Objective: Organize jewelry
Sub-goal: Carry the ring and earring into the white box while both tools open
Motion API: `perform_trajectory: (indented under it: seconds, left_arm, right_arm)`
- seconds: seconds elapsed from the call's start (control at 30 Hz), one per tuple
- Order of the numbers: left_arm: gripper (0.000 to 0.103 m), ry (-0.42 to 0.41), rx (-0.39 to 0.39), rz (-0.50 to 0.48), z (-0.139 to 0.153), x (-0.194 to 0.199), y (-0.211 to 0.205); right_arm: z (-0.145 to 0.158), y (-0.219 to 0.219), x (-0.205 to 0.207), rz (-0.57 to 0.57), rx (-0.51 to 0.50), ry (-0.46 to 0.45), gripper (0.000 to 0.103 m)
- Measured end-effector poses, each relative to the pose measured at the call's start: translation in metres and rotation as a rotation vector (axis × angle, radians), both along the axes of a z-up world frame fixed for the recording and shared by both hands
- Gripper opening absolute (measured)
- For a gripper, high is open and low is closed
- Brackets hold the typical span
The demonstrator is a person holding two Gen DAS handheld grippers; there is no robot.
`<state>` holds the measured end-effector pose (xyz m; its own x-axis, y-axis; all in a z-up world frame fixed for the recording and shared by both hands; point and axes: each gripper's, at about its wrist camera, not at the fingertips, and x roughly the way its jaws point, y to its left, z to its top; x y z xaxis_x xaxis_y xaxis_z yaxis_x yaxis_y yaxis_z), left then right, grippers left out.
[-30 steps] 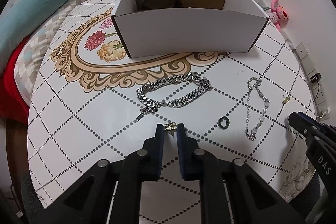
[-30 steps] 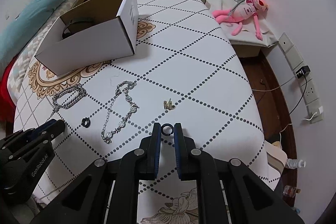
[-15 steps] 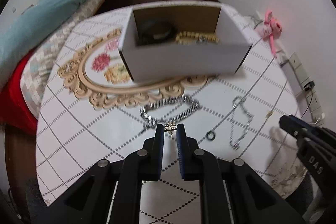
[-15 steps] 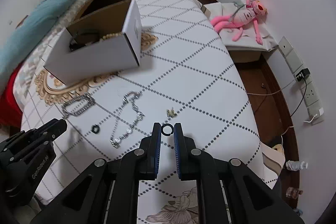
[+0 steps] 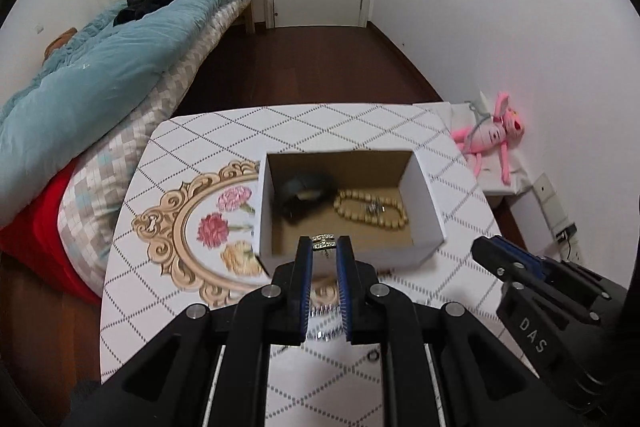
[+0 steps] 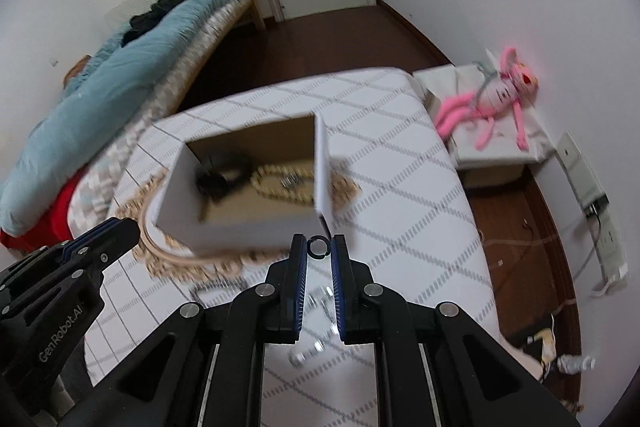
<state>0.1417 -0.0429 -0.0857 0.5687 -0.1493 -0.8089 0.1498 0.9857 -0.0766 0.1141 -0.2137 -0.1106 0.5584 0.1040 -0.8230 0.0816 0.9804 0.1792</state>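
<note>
My left gripper (image 5: 324,245) is shut on a small gold ring (image 5: 323,240) and holds it in the air just before the near wall of the open white cardboard box (image 5: 430,203). Inside the box lie a beige bead bracelet (image 5: 370,213) and a black band (image 5: 304,193). My right gripper (image 6: 319,247) is shut on a small black ring (image 6: 318,247), raised near the box's near right corner (image 6: 322,163). A silver chain (image 5: 324,313) lies on the table under my left fingers. Another small black ring (image 5: 373,357) lies on the table.
The table (image 5: 192,155) has a white diamond-pattern cloth with a floral gold emblem (image 5: 208,227) left of the box. A bed with a blue duvet (image 5: 100,67) stands to the left. A pink plush toy (image 5: 492,137) lies on a low stand at the right.
Both grippers have risen and moved toward the box, each still holding its ring. The box now shows from above, with its contents visible.
</note>
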Motion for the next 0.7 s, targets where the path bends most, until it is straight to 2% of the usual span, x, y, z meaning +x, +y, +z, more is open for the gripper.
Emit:
perform_trajectory:
  seconds: [0.17,0.3,0.43,0.47,0.53,0.57,0.6,0.7]
  left_arm:
    - [0.01,0.091,-0.045,-0.002,-0.014,0.036,0.006]
    - [0.01,0.181,-0.087,-0.004,-0.028,0.061,0.012]
    - [0.014,0.228,-0.077,0.009,-0.03,0.078,0.012]
    - [0.017,0.234,-0.073,0.013,-0.03,0.081,0.012]
    - [0.037,0.237,-0.047,0.032,-0.029,0.087,0.014]
    - [0.058,0.231,-0.035,0.046,-0.028,0.088,0.016]
    - [0.072,0.217,-0.031,0.063,-0.026,0.089,0.02]
    - [0.076,0.195,0.006,0.098,-0.024,0.088,0.028]
  right_arm:
    - [0.001,0.005,0.041,0.041,0.036,0.005,0.013]
    - [-0.015,0.01,0.077,0.094,0.063,0.076,0.013]
    - [-0.034,0.012,0.102,0.128,0.093,0.163,0.013]
    - [-0.039,0.012,0.109,0.139,0.102,0.197,0.014]
    - [-0.045,0.012,0.115,0.154,0.112,0.242,0.019]
    - [-0.046,0.012,0.116,0.154,0.111,0.247,0.029]
    - [-0.046,0.011,0.118,0.153,0.11,0.245,0.039]
    - [-0.04,0.009,0.118,0.142,0.083,0.23,0.042]
